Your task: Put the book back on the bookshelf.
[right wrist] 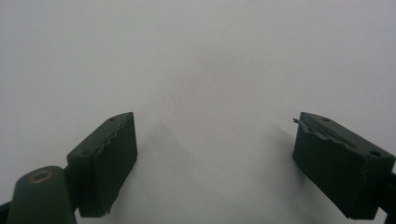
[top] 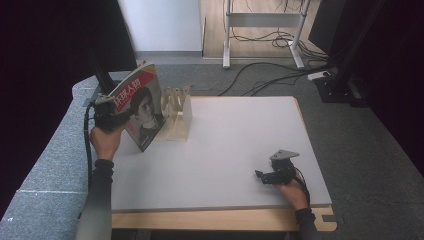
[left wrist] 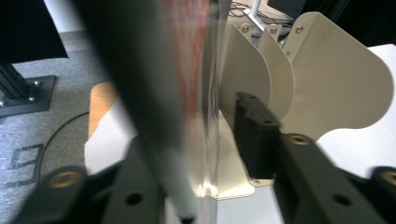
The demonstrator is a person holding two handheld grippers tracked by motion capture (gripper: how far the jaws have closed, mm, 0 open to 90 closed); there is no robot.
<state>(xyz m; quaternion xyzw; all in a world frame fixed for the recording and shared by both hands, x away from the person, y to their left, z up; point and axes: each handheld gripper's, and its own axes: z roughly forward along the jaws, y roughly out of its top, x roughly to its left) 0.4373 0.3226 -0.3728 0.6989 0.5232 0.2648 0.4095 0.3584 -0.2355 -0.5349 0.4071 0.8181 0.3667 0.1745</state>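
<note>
I have the left hand-held gripper (top: 111,116) up at the far left corner of the table (top: 240,150), with the magazine (top: 141,105) standing between its jaws. The magazine is tilted, its lower edge on the table near the left edge and its cover turned toward me, showing a portrait and red lettering. In the left gripper view the magazine (left wrist: 196,93) runs edge-on up between the jaws; there is a clear gap between it and the right-hand pad, so I am not clamping it. No earlier picture tells me more than that: the jaws stand partly apart with the magazine loose between them.

Just beyond the magazine, touching or nearly touching its back, stands the cream rack (top: 177,117) with its upright dividers, also near the far left corner. In the left gripper view its rounded dividers (left wrist: 327,79) rise right behind the magazine.

My right hand-held gripper (top: 260,176) rests on the table near the near right corner, well apart from everything else. In the right gripper view its pads (right wrist: 105,163) are spread wide with bare white table (right wrist: 210,70) between them.
</note>
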